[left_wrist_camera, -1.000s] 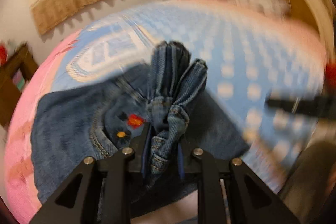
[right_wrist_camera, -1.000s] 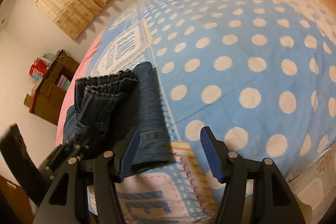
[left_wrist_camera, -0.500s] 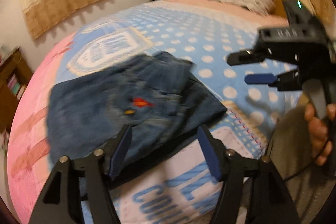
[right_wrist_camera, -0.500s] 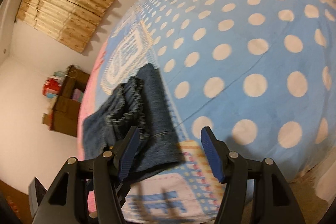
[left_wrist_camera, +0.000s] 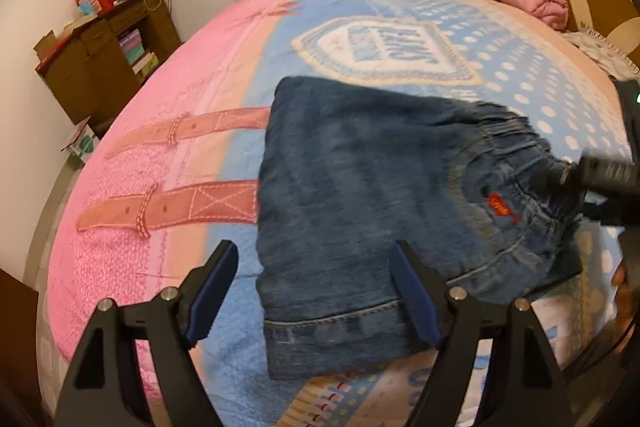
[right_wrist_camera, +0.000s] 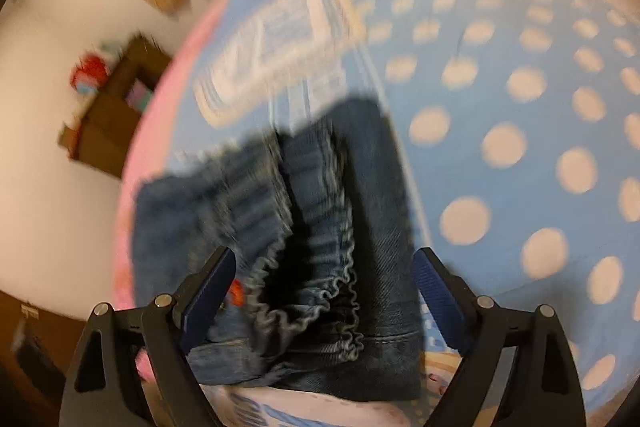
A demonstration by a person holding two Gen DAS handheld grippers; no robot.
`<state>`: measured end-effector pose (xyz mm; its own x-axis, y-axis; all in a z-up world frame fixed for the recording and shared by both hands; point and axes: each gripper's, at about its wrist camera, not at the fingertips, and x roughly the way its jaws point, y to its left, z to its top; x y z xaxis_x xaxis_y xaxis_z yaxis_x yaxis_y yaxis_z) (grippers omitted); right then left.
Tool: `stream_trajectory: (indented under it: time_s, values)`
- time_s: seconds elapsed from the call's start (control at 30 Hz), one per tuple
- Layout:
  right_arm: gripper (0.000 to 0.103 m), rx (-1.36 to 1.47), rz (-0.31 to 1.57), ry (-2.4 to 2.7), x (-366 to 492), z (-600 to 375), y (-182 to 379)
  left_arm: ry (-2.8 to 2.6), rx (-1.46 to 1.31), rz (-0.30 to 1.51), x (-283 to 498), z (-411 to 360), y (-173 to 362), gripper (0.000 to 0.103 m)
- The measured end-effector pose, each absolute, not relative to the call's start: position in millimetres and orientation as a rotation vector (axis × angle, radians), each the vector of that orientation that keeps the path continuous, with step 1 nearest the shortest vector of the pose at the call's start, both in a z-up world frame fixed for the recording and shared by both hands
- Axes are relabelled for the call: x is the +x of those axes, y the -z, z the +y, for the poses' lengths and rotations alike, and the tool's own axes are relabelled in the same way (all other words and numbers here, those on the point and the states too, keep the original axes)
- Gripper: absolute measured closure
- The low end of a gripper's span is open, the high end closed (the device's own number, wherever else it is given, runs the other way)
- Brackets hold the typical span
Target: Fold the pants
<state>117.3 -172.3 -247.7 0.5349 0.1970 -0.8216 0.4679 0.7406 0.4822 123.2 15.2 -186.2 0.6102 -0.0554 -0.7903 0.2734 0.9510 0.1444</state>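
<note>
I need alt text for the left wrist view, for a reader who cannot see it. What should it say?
Folded blue jeans lie flat on a bed with a pink and blue dotted blanket. The open left gripper, whose jaws have just been opening, hovers over the hem holding nothing. At the right edge the right gripper reaches the elastic waistband.

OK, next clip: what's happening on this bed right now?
A person is folding a pair of denim pants on a bed with a pink and blue polka-dot blanket, using a hand-held tool in each hand. The pants lie folded over, elastic waistband towards the right tool. The left tool has just been opening and hangs above the hem end, gripping nothing. The right tool's jaws have also just been opening; the waistband sits between them, unclamped.
</note>
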Motion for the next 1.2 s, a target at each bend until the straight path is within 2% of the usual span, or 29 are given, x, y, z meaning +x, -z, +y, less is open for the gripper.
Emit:
stream_trajectory:
  time_s: [0.07, 0.1, 0.23, 0.5, 0.6, 0.63, 0.67, 0.73, 0.9, 1.1, 1.2]
  values:
    - [0.012, 0.67, 1.022, 0.213, 118, -162, 253, 0.192, 0.27, 0.9, 126, 13, 190, 0.022]
    - [0.016, 0.66, 1.002, 0.22, 115, -160, 253, 0.192, 0.272, 0.903, 127, 13, 192, 0.022]
    - [0.04, 0.623, 0.992, 0.213, 110, -154, 245, 0.19, 0.264, 0.913, 131, 12, 195, 0.022]
    - [0.055, 0.619, 0.989, 0.21, 87, -140, 226, 0.176, 0.265, 0.932, 138, 15, 201, 0.022]
    - [0.055, 0.56, 0.976, 0.235, 69, -129, 225, 0.184, 0.27, 0.946, 142, 16, 206, 0.014]
    - [0.055, 0.545, 0.981, 0.257, 65, -129, 232, 0.185, 0.281, 0.948, 143, 15, 209, 0.008]
    - [0.055, 0.569, 0.979, 0.27, 63, -135, 244, 0.179, 0.293, 0.946, 144, 14, 211, 0.007]
    - [0.043, 0.653, 0.968, 0.276, 61, -147, 252, 0.181, 0.302, 0.95, 145, 15, 215, 0.007]
    - [0.039, 0.748, 0.951, 0.219, 53, -159, 247, 0.207, 0.192, 0.994, 148, 35, 210, 0.007]
    - [0.038, 0.594, 0.789, 0.287, 52, -162, 194, 0.204, 0.174, 0.959, 149, 50, 196, 0.008]
    - [0.038, 0.538, 0.793, 0.281, 76, -171, 185, 0.207, 0.168, 0.903, 155, 54, 182, 0.008]
